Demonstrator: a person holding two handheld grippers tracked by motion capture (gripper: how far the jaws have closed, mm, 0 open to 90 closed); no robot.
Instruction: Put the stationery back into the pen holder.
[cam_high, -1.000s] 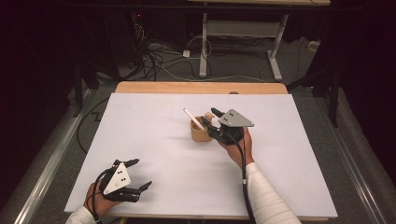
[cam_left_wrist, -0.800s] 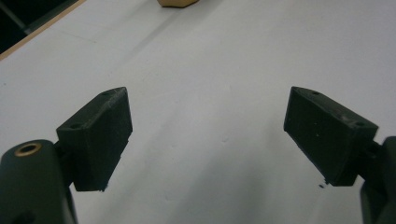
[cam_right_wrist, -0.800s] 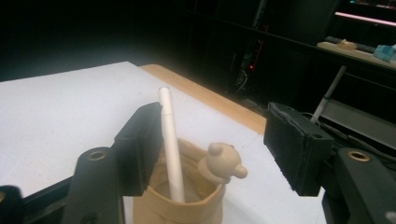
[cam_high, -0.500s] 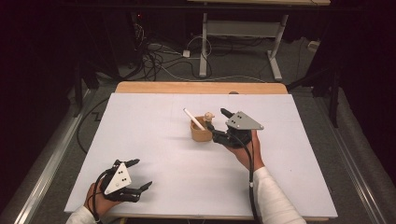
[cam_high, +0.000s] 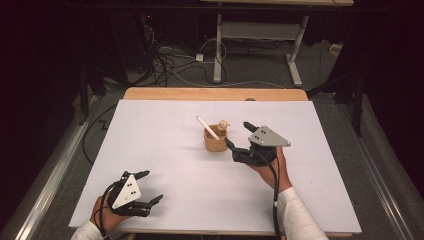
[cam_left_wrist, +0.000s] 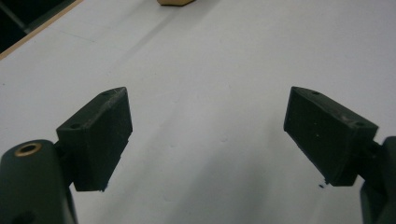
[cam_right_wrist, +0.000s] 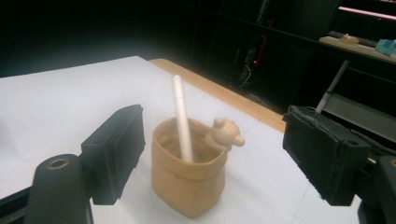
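white table | wooden edge | dark room, floor cables

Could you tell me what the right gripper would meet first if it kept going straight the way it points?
Most likely the tan cup with the white stick; the right gripper is open around it.

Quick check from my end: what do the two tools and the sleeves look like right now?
Both are black two-jaw tools with blocky rectangular pads. The left tool and right tool each carry a grey three-cornered plate with small dark dots and trail a black cable. The person wears white sleeves.
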